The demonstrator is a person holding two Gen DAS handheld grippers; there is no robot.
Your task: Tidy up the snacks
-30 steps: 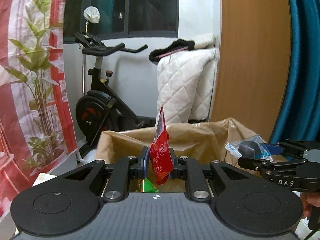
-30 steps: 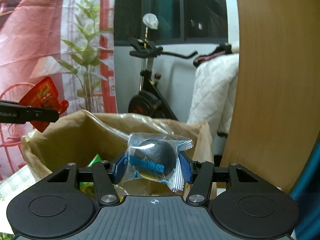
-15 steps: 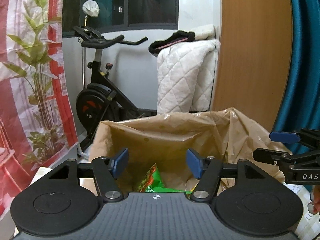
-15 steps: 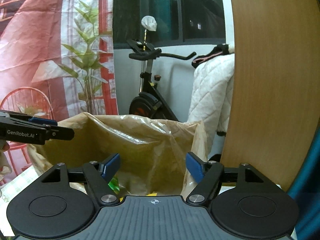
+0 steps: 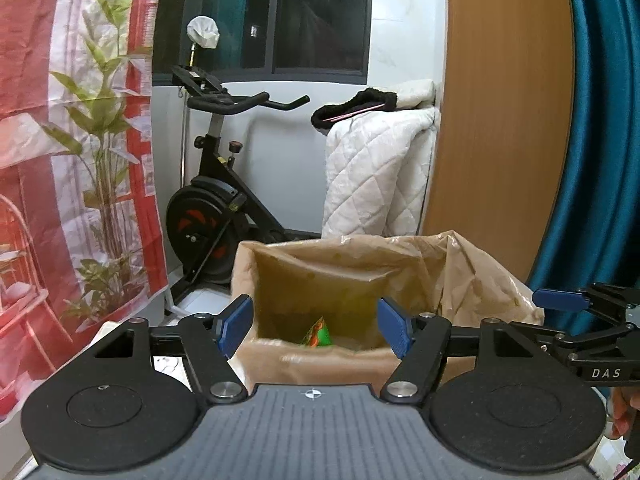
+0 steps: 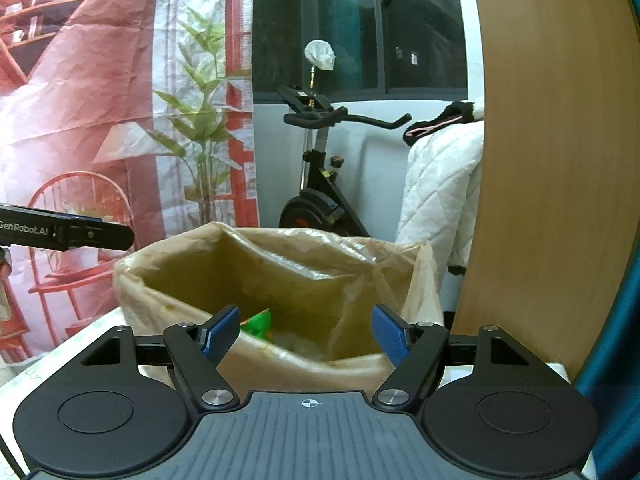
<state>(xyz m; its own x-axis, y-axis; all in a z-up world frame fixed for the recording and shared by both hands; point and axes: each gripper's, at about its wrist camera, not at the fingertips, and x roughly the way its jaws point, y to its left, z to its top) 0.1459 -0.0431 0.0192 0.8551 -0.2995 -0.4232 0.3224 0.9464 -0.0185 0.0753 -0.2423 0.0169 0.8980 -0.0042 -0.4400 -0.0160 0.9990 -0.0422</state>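
**Both grippers empty in front of the snack box**

The left gripper (image 5: 316,326) hangs in front of a box lined with a brown plastic bag (image 5: 472,276). Its jaws have just been opening and now stand wide apart, with nothing between the blue pads (image 5: 236,324). Beyond the gap, down inside the bag, a green and orange snack packet (image 5: 318,334) lies at the bottom, its upper corner poking up.

The right gripper (image 6: 306,336) sits just beside it, to the right, aimed at the same bag from a slightly different angle. Its jaws have also just been opening; they are spread wide and hold nothing. From this side the snack packet shows as a green and orange shape low in the bag, partly hidden behind the gripper's left pad (image 6: 222,330), with something pale next to it that I cannot make out.

Each gripper shows at the edge of the other's view, both level with the bag's rim. A bit of the person's hand (image 5: 622,410) shows behind the right gripper.

Behind the box stand an exercise bike (image 5: 216,208), a white quilted blanket (image 5: 376,176) draped over something, a wooden panel (image 5: 500,120) and a teal curtain (image 5: 600,140). On the left hangs a red and white printed sheet (image 5: 60,140) with a plant on it.
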